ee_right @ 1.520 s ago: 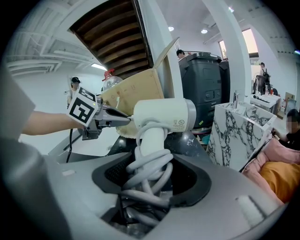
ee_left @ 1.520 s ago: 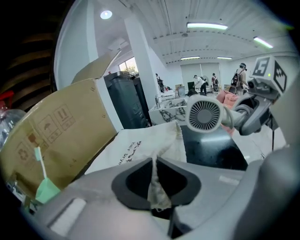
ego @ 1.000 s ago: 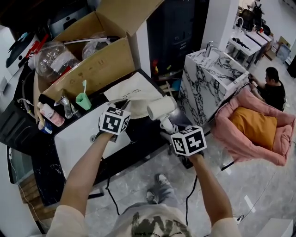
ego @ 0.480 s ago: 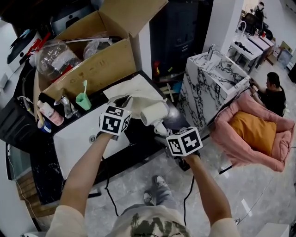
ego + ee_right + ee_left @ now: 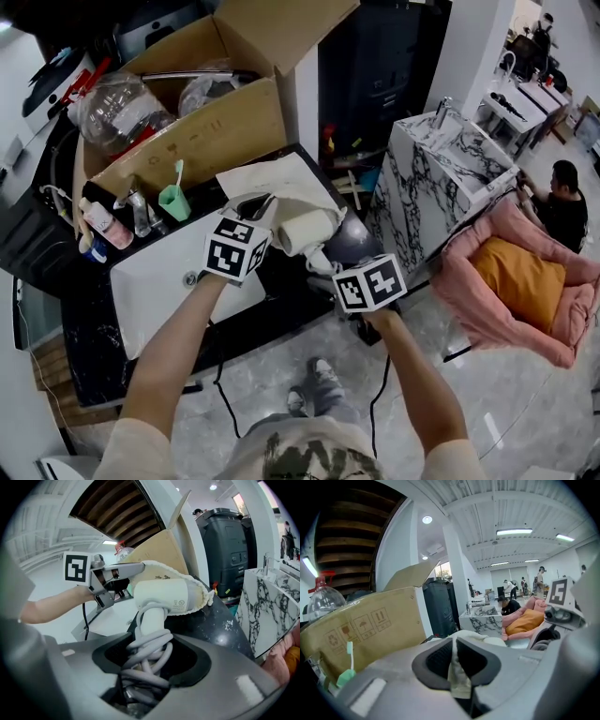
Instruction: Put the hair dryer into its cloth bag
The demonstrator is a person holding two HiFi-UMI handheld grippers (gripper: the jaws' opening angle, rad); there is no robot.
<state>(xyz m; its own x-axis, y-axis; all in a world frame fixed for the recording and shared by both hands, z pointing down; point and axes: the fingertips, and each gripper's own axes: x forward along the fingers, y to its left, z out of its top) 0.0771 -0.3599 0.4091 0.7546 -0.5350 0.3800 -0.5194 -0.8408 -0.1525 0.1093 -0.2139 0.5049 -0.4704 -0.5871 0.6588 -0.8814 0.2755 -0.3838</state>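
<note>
**Head view.** Left gripper [image 5: 251, 208] is pinched on the near lip of the cloth bag [image 5: 277, 183], which lies on the dark counter [image 5: 281, 281] in front of the cardboard box [image 5: 187, 131]. Right gripper [image 5: 323, 264] comes in from the near right with the hair dryer [image 5: 305, 228]. The dryer's barrel lies across the bag's mouth, touching the cloth.

**Left gripper view.** The jaws are nearly together, with a fold of cream cloth [image 5: 458, 677] clamped between the pads. The rest of the bag rises just beyond them (the mouth itself is not visible from here).

**Right gripper view.** The jaws stand wide, gripping the dryer's cord-wrapped handle [image 5: 145, 653]. The barrel [image 5: 161, 597] lies level, crosswise to the jaws, its far end just inside the bag's fuzzy rim [image 5: 201, 590]. The left gripper [image 5: 117, 578] holds the upper lip, just beside the barrel's near end.

**Judgement.** The bag lies ahead along the barrel's long axis, so the push should follow that line. The handle, pointing back toward the right gripper, is likely to catch the lip.
</note>
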